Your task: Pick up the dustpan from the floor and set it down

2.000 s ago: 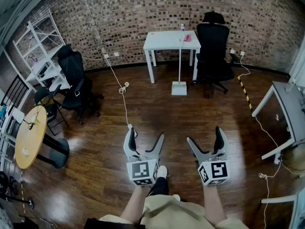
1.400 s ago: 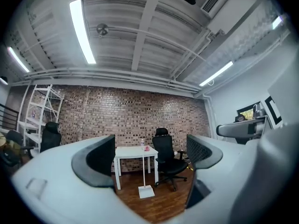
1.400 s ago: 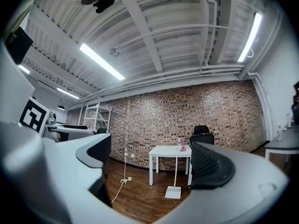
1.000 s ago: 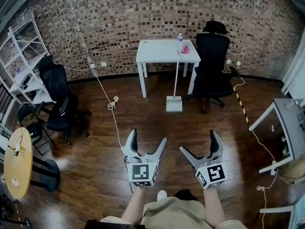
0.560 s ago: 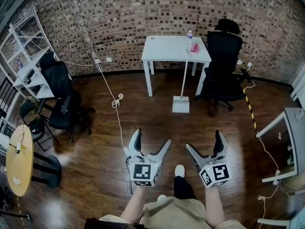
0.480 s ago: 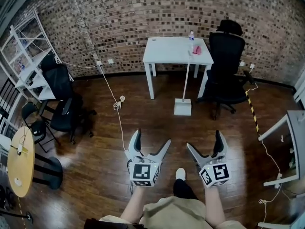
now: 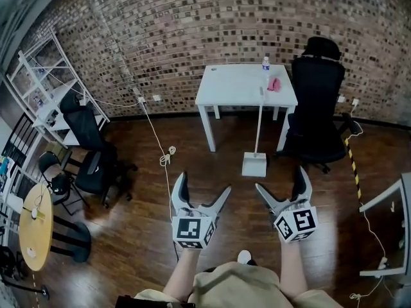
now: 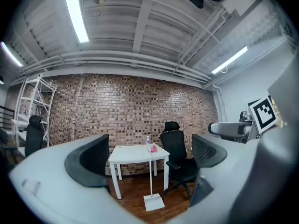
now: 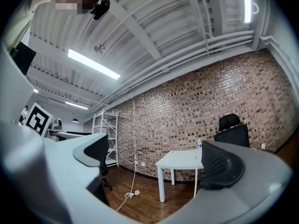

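- Dustpan stands by your one landmark, the white table. Its pan lies flat on the wooden floor just in front of the table's right front leg. Its thin handle rises upright to about the table's edge.
- Beside the table on its right stands a black office chair, near the dustpan. I'd judge it the main thing to avoid knocking as you close in.
- You look to be on the approach, well short of the table, with nothing grasped yet. Come in square to the table's front and aim for the upright handle rather than the low pan. Take it with one side only, then lift straight up so the pan clears the table leg.
- Your left hand-held gripper is empty, its jaws opening to a wide spread with only air between them.
- Your right hand-held gripper is likewise released, jaws wide apart and touching nothing.
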Available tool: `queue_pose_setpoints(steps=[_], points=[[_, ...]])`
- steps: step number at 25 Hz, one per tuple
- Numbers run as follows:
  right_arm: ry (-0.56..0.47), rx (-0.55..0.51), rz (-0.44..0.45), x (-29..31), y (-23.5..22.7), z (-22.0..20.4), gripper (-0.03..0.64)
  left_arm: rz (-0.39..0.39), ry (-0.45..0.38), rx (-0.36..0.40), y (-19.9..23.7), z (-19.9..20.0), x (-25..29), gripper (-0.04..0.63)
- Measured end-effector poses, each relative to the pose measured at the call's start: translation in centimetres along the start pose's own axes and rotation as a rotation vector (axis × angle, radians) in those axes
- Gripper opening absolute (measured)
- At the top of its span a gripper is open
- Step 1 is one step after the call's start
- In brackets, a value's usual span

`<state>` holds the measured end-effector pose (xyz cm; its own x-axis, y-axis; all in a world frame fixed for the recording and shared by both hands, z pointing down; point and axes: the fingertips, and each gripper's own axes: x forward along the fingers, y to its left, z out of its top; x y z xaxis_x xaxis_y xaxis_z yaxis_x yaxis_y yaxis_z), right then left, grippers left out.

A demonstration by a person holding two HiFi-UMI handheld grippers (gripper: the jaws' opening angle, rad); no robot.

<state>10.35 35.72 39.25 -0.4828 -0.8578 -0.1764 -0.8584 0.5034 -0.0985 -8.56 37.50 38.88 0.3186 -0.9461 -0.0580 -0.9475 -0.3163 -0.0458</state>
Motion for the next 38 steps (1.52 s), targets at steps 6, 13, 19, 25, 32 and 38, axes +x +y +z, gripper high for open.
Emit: queue_pose_setpoints(steps=[6, 13, 19, 25, 32, 38], points=[[0.034, 0.007, -0.035, 1.6, -4.1, -2.1, 0.589, 0.021, 0.013, -0.003, -0.1, -1.3, 4.3, 0.543], [0.074, 0.029, -0.083, 4.0, -7.7, -3.7, 0.589, 0.006, 0.029, -0.031, -0.5, -2.6, 8.9, 0.541], [0.100, 0.019, -0.131, 6.7, -10.6, -5.3, 0.588, -0.027, 0.037, -0.060, 0.5, -3.9, 14.2, 0.540], [0.117, 0.006, -0.176, 11.6, -14.3, -5.4, 0.588, -0.071, 0.035, -0.085, 2.1, -4.4, 21.2, 0.532], [0.088, -0.005, -0.170, 20.6, -16.8, -4.2, 0.540, -0.083, 0.024, -0.093, 6.7, -4.0, 29.5, 0.522], [0.097, 0.019, -0.140, 28.6, -16.3, -6.1, 0.529, -0.071, 0.012, -0.096, 12.7, -4.2, 34.8, 0.514]])
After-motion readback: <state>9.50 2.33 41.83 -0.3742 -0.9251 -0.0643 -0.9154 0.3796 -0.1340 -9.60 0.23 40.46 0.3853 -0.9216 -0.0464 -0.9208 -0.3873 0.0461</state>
